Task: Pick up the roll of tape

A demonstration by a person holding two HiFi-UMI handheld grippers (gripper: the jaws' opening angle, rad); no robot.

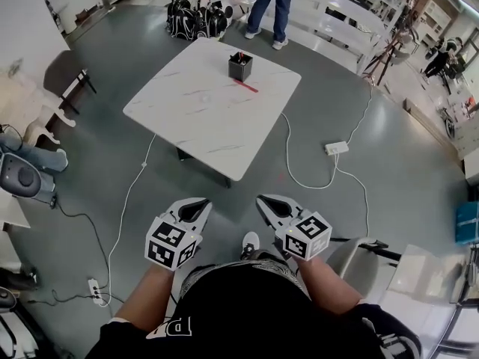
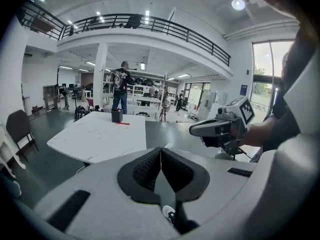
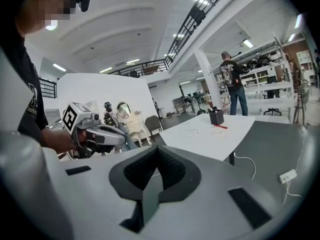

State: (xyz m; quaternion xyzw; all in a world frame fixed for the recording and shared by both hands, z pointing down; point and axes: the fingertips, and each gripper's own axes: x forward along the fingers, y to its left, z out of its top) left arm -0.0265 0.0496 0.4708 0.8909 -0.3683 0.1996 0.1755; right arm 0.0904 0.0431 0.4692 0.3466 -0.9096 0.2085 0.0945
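A white table (image 1: 213,103) stands a few steps ahead of me on the grey floor. On its far side are a black box-shaped holder (image 1: 240,66) and a thin red object (image 1: 245,86). I cannot make out a roll of tape; only a faint pale mark (image 1: 203,96) shows on the tabletop. My left gripper (image 1: 202,203) and right gripper (image 1: 262,199) hang side by side in front of my body, well short of the table. Both are shut and hold nothing. The left gripper's jaws (image 2: 160,151) meet in a line, as do the right gripper's (image 3: 157,151).
A person (image 1: 271,6) stands beyond the table's far edge, with black bags (image 1: 196,19) on the floor nearby. White cables and a power strip (image 1: 336,148) lie on the floor beside the table. A chair (image 1: 67,77) stands at the left, another seat (image 1: 359,256) at my right.
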